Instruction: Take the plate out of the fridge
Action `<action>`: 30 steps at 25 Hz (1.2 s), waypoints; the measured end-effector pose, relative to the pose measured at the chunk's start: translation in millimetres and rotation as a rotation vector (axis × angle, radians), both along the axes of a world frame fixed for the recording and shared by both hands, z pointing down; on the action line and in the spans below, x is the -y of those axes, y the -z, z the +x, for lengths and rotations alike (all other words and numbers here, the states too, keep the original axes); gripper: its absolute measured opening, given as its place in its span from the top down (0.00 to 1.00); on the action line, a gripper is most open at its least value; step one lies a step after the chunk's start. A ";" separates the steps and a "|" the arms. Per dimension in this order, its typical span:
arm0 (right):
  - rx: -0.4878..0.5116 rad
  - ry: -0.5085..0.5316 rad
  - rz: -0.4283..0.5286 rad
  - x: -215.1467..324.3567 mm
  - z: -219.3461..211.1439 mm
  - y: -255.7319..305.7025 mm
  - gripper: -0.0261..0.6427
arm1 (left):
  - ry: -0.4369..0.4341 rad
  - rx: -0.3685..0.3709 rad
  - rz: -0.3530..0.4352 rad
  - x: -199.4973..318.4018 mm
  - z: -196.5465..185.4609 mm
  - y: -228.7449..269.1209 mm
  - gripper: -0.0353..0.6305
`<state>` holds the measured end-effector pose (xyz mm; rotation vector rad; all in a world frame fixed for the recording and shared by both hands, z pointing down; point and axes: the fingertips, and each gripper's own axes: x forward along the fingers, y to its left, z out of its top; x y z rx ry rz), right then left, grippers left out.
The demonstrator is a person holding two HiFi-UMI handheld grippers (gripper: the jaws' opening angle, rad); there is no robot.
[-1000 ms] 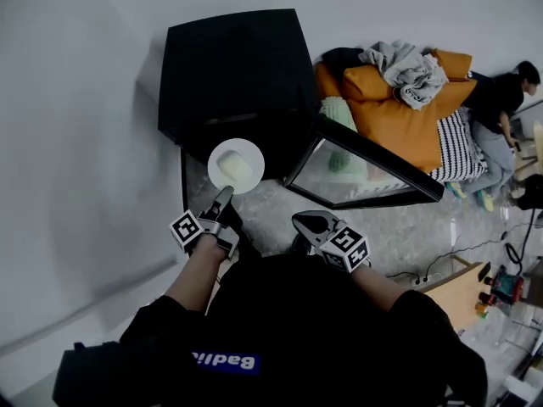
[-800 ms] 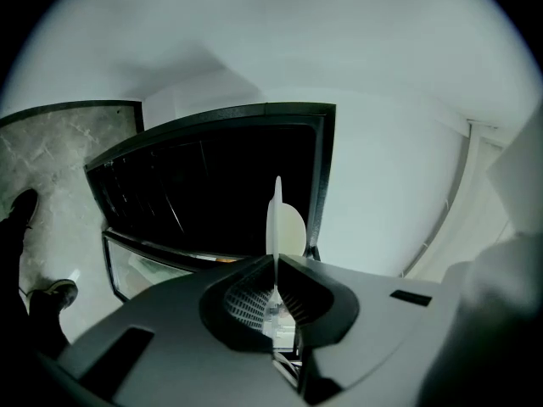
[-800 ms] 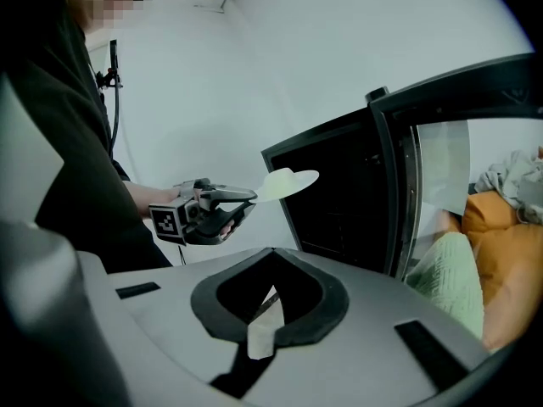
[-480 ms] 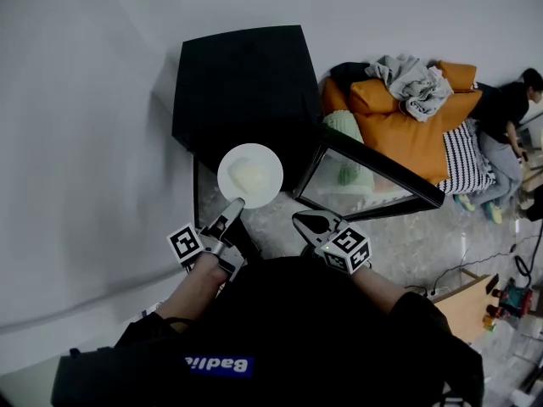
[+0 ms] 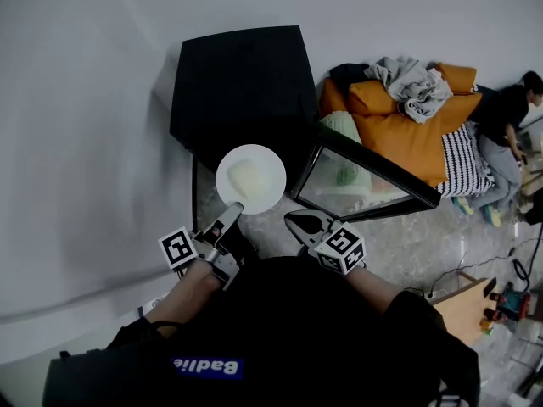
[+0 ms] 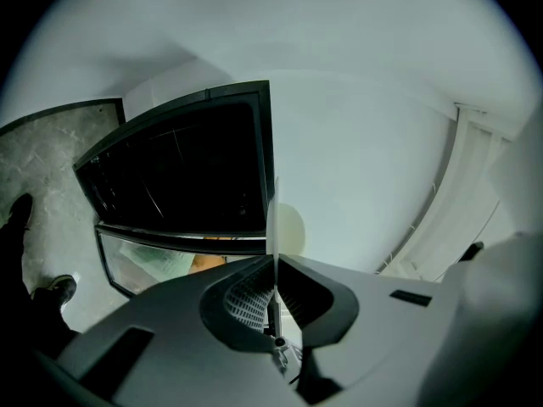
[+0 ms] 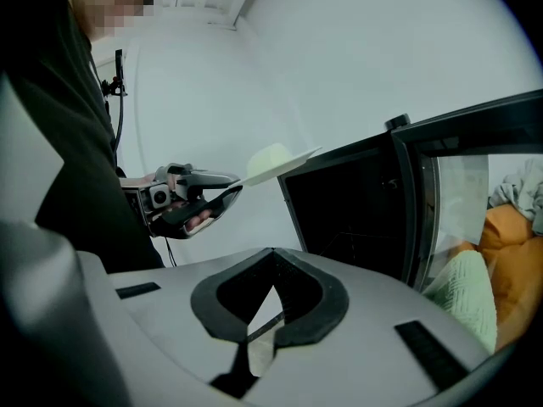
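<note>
Left tool (image 5: 234, 210) grips the plate (image 5: 268, 190) by its rim, held level; right tool (image 5: 291, 219) clenched.

The person wears a black top (image 5: 288, 329) with a blue patch (image 5: 208, 366) of white lettering on it. Above that patch, the grey-black left claw (image 5: 231, 210) and right claw (image 5: 295, 220) each bear a black-and-white marker cube (image 5: 178, 248).

Fridge (image 5: 242, 79): black, set close against the wall (image 5: 76, 142) on its left, no passage there. Glass door (image 5: 365, 176) stands swung open, barring the right, sofa (image 5: 407, 117) just behind. Floor (image 5: 267, 225) between wall and door lies open.
</note>
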<state>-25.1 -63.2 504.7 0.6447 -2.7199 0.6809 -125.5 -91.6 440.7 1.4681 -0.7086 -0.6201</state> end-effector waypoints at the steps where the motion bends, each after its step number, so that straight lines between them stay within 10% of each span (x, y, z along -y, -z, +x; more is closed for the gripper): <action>1: -0.005 0.003 0.007 0.6 -0.7 0.4 0.97 | 0.003 0.001 -0.004 -0.2 -0.6 -2.5 0.92; 30: -0.024 0.015 0.062 -0.1 -4.2 14.1 0.97 | -0.025 0.025 0.016 -3.6 4.6 -1.8 0.92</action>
